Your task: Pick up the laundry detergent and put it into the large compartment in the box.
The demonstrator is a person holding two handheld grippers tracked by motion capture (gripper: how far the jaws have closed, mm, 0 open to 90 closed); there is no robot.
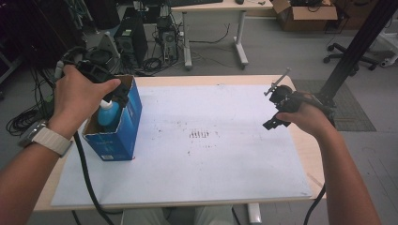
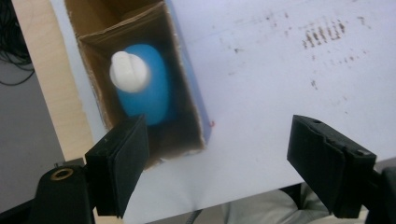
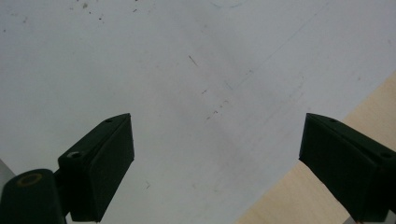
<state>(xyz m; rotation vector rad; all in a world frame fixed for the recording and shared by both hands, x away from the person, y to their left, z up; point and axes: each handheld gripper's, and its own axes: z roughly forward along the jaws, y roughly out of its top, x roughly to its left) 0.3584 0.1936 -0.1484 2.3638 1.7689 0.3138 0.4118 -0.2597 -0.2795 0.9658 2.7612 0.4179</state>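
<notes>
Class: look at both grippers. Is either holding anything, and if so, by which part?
Nothing is held. The left gripper hangs open above the blue bottle standing in the box; the right gripper is open over the white sheet.

The only thing standing on the white paper sheet (image 1: pixel 197 154) that covers the wooden table (image 1: pixel 307 154) is the tall blue cardboard box (image 1: pixel 123 129), upright near the sheet's left edge, its top open. A blue plastic bottle with a white cap (image 2: pixel 140 81) takes up most of the opening, leaving narrow gaps along the brown inner walls. The left gripper (image 2: pixel 217 161) hangs above the box with its 2 jaws apart and nothing between them. From the box rightward the sheet is bare, so passage there is free. The right gripper (image 3: pixel 215 168) hovers over the sheet's right edge, jaws wide, well apart from the box
</notes>
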